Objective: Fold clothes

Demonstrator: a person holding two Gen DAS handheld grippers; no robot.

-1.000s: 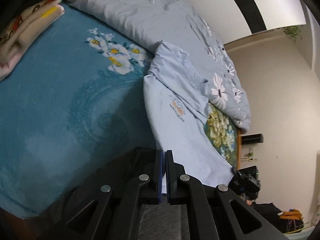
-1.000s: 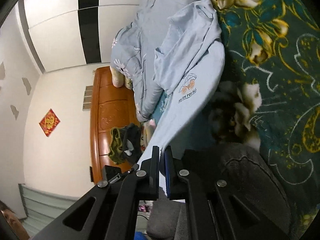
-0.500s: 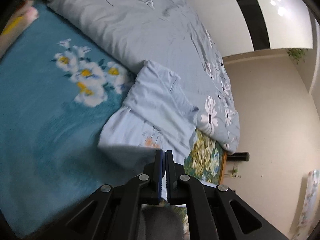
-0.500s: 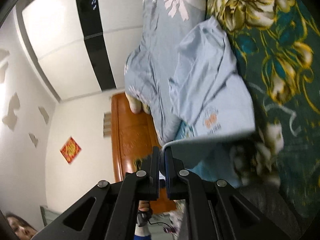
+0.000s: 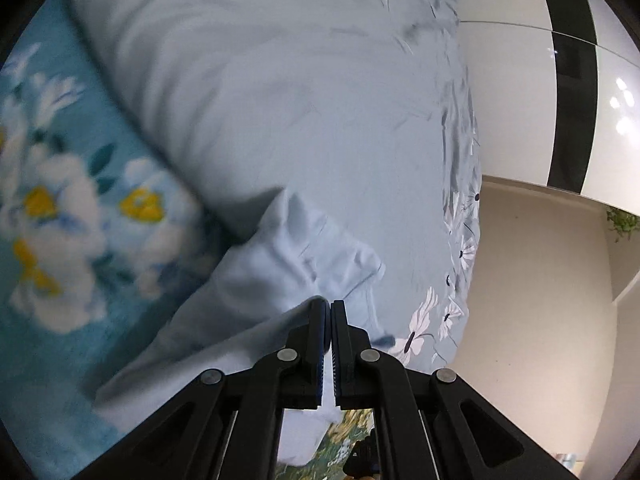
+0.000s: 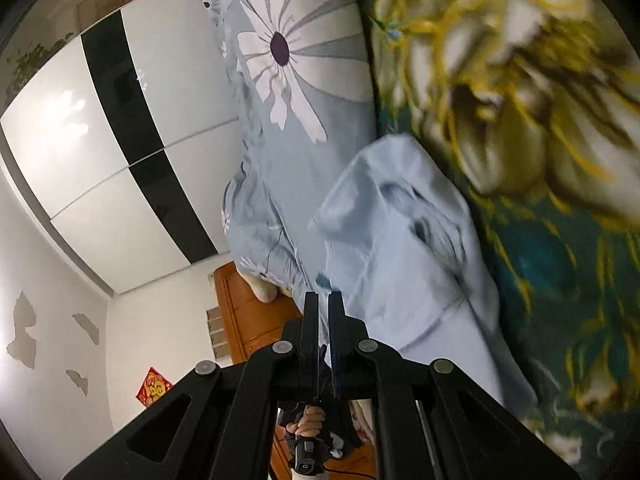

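A light blue shirt (image 5: 288, 264) lies on the bed, its far end against the grey duvet. My left gripper (image 5: 330, 308) is shut on a near edge of it, and pale cloth shows between the pads. From there the fabric runs forward over the rest of the shirt. In the right wrist view the same shirt (image 6: 400, 240) lies doubled over the dark floral blanket. My right gripper (image 6: 324, 300) is shut on its near edge, with a strip of cloth in the narrow gap. The printed chest logo is hidden.
A bulky grey-blue flowered duvet (image 5: 280, 80) lies just beyond the shirt. A teal floral blanket (image 5: 60, 220) covers the bed on the left, a dark green-and-yellow one (image 6: 540, 160) on the right. A hand (image 6: 310, 426) holds the other gripper's handle. Wooden headboard (image 6: 244, 320) and wardrobe (image 6: 100, 140) stand behind.
Both grippers swept forward and down with the shirt's near edge, carrying it over the body towards the duvet. The shirt looks shorter and its printed logo is now covered.
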